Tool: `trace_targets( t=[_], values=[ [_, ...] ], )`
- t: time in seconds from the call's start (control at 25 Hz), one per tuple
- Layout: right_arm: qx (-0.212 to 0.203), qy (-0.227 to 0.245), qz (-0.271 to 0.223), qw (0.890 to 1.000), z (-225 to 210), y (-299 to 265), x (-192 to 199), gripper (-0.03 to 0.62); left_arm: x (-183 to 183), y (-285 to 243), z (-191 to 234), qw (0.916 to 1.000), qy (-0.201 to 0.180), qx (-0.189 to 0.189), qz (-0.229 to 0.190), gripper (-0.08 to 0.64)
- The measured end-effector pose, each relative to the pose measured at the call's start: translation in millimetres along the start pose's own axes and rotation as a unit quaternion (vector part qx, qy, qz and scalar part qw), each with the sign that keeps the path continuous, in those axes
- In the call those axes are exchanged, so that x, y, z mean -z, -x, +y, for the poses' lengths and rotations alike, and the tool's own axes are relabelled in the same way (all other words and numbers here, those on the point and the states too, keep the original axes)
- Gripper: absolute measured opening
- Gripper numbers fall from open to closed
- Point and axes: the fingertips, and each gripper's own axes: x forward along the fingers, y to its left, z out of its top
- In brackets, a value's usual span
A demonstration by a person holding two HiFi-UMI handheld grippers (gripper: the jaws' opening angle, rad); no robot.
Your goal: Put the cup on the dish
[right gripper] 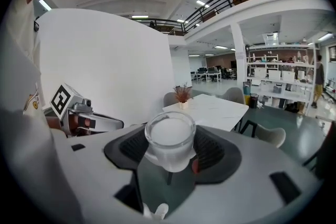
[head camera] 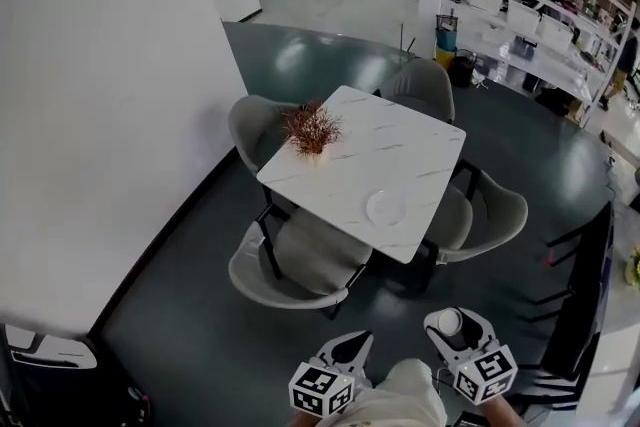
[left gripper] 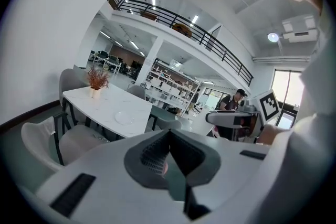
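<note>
Right hand-held gripper (head camera: 455,325): closed on the small clear round cup (right gripper: 169,134). Its jaws clamp the cup's sides, with the dark ribbed pads (right gripper: 212,150) against it on either side. The rim stands clear above the pads. From the head view the cup's mouth faces up.

Left hand-held gripper (left gripper: 169,136): closed with nothing in it, the pad tips meeting. I hold it low, just beside the right one, and both are close to my body.

The pale round shallow dish (head camera: 386,207) lies on the white marble-patterned square worktop (head camera: 420,155), near the edge that faces me. It holds nothing. The cup is well apart from the dish, over the dark green floor (head camera: 200,325) and short of the worktop.

A reddish-brown dried plant in a small pale pot (head camera: 312,129) stands on the far-left part of the worktop, apart from the dish.

Grey shell chairs (head camera: 290,270) sit around the worktop, tucked in on each side. A white wall (head camera: 100,115) runs along the left.
</note>
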Motion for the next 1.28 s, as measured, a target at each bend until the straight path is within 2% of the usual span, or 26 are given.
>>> trace_targets(
  t=[0.24, 0.64, 0.84, 1.0, 1.28],
  values=[
    [0.016, -0.009, -0.001, 1.000, -2, -1, -4, 0.270, -3, -5, 2, 0.9997, -0.013, 0.018, 0.006, 0.006],
    [-0.006, -0.011, -0.014, 1.000, -37, -26, -20, 0.270, -11, -54, -4, 0.9997, 0.001, 0.015, 0.021, 0.006],
    [-0.027, -0.013, -0.012, 0.999, -77, -53, -39, 0.270, -45, -93, 0, 1.0000, 0.001, -0.005, 0.006, 0.006],
    [-0.058, 0.005, -0.006, 0.998, -109, -89, -59, 0.270, -77, -134, 17, 0.9996, 0.014, -0.026, -0.005, 0.006],
    [-0.100, 0.033, 0.005, 0.994, -156, -149, -85, 0.270, -127, -204, 44, 0.9986, 0.011, -0.046, -0.024, 0.006]
  ],
)
